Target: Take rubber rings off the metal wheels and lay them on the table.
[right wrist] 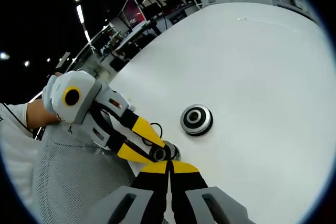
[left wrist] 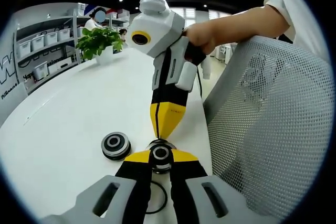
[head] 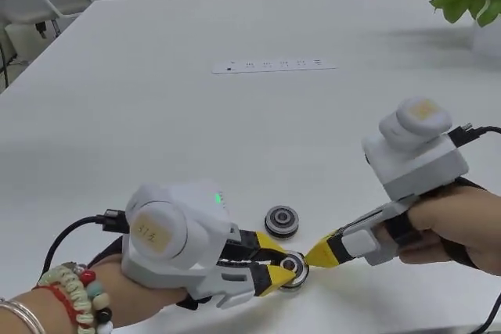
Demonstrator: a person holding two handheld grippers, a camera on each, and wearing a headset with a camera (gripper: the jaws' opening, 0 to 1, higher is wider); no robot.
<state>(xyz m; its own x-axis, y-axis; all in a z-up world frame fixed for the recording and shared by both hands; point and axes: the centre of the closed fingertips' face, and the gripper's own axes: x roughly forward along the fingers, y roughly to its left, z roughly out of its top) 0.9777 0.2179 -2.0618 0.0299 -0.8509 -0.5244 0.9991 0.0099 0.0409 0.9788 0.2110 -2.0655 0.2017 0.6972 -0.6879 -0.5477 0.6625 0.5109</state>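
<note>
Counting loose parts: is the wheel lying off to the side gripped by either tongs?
No, the side wheel lies free on the table, apart from the left tongs, which clamp the other wheel.

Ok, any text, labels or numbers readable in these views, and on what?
"W": large letter on the wall; the small line under it is too blurred.
Marks on the strip on the table: too small to read.
Handwriting on the sticker on the left gripper: too blurred.
No text legible on the held wheel or the loose wheel.
</note>
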